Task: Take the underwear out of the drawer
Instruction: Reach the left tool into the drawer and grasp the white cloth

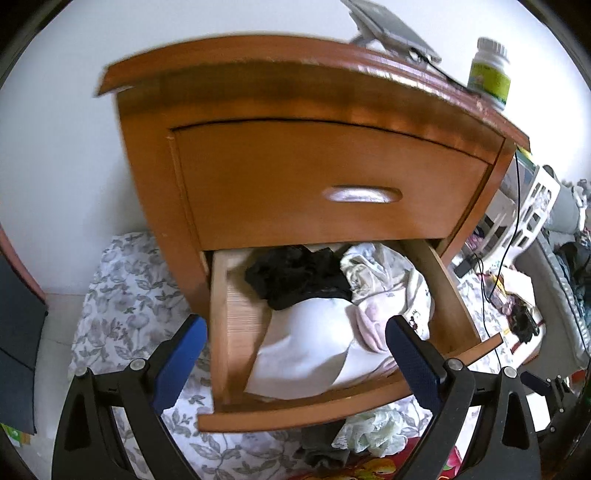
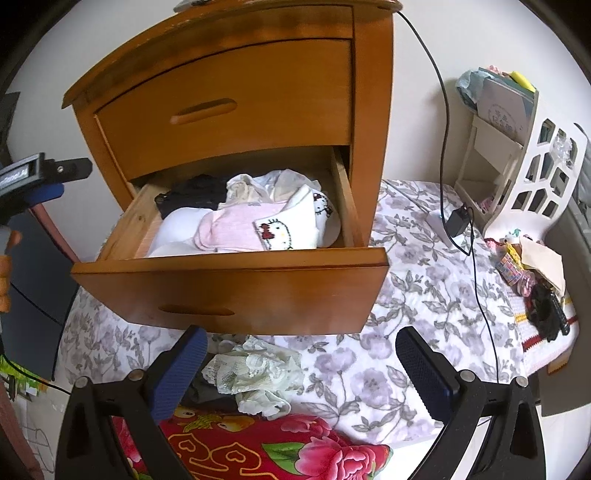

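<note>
The lower drawer [image 1: 461, 325] [image 2: 229, 288] of a wooden nightstand is pulled out and holds several garments: a black lace piece [image 1: 295, 277] [image 2: 192, 195], a white piece [image 1: 306, 347] [image 2: 177, 221], a pink piece [image 2: 229, 229] and a white cartoon-cat piece [image 2: 295, 221]. My left gripper [image 1: 295, 347] hangs open over the drawer's front half, empty. My right gripper [image 2: 301, 363] is open and empty below the drawer front, above a pale green lace garment [image 2: 255, 373] [image 1: 373, 428] and a dark one [image 2: 203, 391] lying on the floral sheet.
The upper drawer [image 1: 332, 177] is shut. A pill bottle [image 1: 489, 74] and a grey device [image 1: 391, 29] stand on top. A black cable [image 2: 443, 110] runs down the right side. A white openwork rack [image 2: 535, 166], a red floral blanket [image 2: 258, 450] and small clutter [image 2: 535, 280] lie nearby.
</note>
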A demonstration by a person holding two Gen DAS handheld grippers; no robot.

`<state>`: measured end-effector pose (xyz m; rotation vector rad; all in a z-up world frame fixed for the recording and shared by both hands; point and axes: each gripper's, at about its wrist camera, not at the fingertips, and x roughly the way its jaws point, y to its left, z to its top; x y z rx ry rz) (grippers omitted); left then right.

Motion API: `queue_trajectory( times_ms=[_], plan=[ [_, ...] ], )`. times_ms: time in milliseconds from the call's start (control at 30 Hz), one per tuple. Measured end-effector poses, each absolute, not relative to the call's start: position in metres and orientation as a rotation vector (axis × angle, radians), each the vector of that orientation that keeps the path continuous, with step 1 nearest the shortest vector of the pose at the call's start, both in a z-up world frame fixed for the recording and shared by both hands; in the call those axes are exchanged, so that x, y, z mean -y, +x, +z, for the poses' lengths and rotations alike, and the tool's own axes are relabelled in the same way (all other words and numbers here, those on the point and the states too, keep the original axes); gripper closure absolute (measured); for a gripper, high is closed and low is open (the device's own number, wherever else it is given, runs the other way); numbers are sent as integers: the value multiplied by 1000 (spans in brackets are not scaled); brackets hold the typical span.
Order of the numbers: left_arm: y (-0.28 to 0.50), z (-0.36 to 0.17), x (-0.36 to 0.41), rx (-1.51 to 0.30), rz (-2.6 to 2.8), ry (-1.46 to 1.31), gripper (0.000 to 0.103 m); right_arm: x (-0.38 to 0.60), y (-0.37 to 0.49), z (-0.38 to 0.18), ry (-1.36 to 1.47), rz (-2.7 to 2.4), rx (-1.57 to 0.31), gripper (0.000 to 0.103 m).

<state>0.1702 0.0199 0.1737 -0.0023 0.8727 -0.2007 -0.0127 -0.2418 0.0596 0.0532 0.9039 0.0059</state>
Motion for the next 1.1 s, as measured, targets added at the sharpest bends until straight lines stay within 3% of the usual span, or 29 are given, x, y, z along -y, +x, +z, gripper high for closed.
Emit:
queue_trajectory(
  times_ms=[633, 1100],
  plan=[
    [260, 76, 19, -1258, -230, 23, 11, 254, 4, 46, 68, -7, -942, 0],
    [283, 30, 33, -1419, -227, 48, 11, 255, 11, 39, 70, 0, -956, 0]
  ],
)
